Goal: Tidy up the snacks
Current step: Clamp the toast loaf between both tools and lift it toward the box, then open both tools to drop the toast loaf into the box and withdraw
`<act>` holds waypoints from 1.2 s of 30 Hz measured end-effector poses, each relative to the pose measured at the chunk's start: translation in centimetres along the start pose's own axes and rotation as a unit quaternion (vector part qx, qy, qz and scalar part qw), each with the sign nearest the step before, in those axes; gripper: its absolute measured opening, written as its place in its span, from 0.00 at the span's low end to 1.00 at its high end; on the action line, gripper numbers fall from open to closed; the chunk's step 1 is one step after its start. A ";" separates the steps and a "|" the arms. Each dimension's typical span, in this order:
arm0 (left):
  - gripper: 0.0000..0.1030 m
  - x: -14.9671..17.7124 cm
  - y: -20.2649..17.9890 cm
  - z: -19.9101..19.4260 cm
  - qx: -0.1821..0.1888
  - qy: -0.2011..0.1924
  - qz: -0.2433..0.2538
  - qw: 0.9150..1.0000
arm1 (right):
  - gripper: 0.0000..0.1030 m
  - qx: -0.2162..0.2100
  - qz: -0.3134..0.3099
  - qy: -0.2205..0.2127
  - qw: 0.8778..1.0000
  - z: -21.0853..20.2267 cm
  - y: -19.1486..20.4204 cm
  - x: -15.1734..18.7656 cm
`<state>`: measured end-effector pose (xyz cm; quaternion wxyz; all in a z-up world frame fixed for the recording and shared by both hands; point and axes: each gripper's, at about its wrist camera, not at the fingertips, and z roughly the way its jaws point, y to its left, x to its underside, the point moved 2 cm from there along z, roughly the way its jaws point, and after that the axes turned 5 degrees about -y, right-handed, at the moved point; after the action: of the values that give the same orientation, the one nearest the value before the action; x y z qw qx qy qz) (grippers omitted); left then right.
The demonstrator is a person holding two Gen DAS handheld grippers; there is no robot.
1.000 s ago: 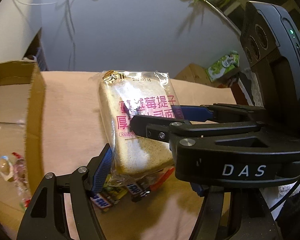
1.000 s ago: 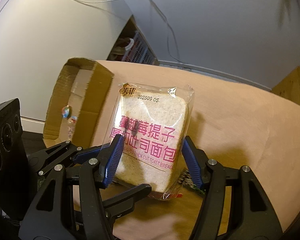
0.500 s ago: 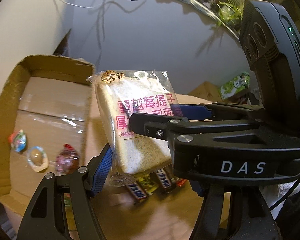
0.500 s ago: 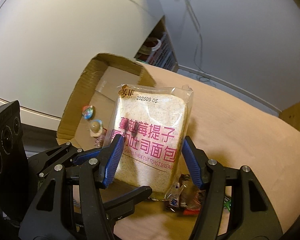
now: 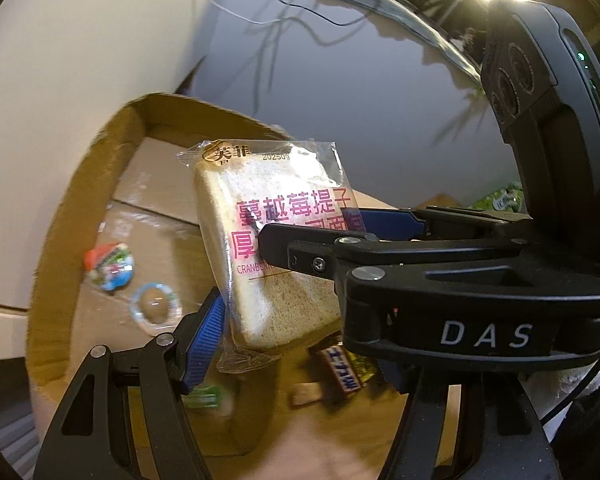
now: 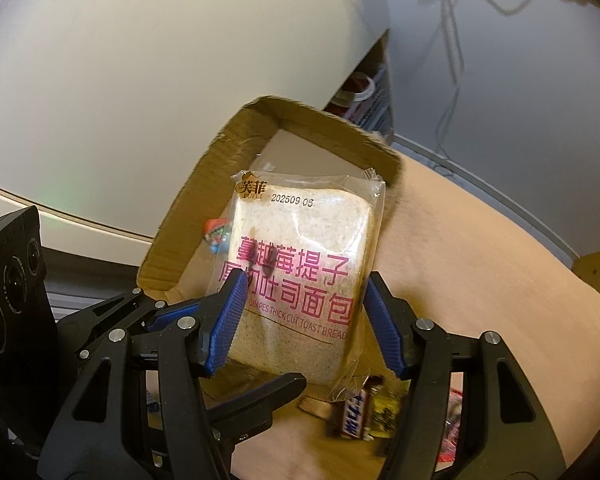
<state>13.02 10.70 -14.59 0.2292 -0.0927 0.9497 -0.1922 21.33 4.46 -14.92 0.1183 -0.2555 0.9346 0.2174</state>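
Clear plastic packet of thick-cut toast bread with pink lettering (image 6: 300, 280), held upright in the air, gripped from both sides at once. Right gripper (image 6: 302, 320) clamped on the packet's lower half, blue ribbed pads (image 6: 224, 320) pressing its left and right edges. Left gripper (image 5: 296, 280) grasping the same packet crosswise, one blue pad (image 5: 204, 340) against the near face at the lower left, the other blue pad (image 5: 388, 222) behind the far face, partly hidden by the right gripper's black finger lying across the label. Packet (image 5: 276, 248) hanging over the near edge of an open brown cardboard box (image 5: 80, 200), top edge tilted slightly toward the box. On the box floor, a small red-and-blue wrapped sweet (image 5: 110, 266) and a clear round jelly cup with a brown centre (image 5: 155, 308), apart from each other. Below the packet, on the pale pink tabletop (image 6: 480, 260), a loose heap of small wrapped snacks: a brown bar with a blue-and-white label (image 6: 354, 418) beside a yellow packet (image 6: 386, 414), both blurred.
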 end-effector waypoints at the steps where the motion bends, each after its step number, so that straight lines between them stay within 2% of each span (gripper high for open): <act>1: 0.64 0.1 0.3 -0.1 -0.002 -0.001 -0.003 1.000 | 0.61 -0.002 -0.003 0.002 1.000 0.3 0.4 -0.1; 11: 0.64 0.5 3.5 -1.0 -0.025 -0.010 -0.027 0.999 | 0.61 -0.019 -0.021 0.021 0.999 2.2 3.0 -0.3; 20: 0.64 0.3 4.1 -0.7 -0.042 -0.010 -0.025 0.999 | 0.61 -0.016 -0.027 0.016 0.999 1.9 3.4 -0.3; 31: 0.64 1.1 4.1 -2.1 -0.061 -0.018 -0.014 0.998 | 0.62 0.002 -0.014 -0.002 1.000 -0.4 1.1 0.2; 36: 0.64 1.2 3.6 -2.9 -0.065 -0.031 -0.010 0.997 | 0.62 0.029 -0.006 -0.013 0.999 -2.0 -1.1 1.3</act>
<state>10.28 14.52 -14.19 0.2496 -0.1227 0.9518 -0.1290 20.59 2.14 -13.92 0.1393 -0.2542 0.9374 0.1929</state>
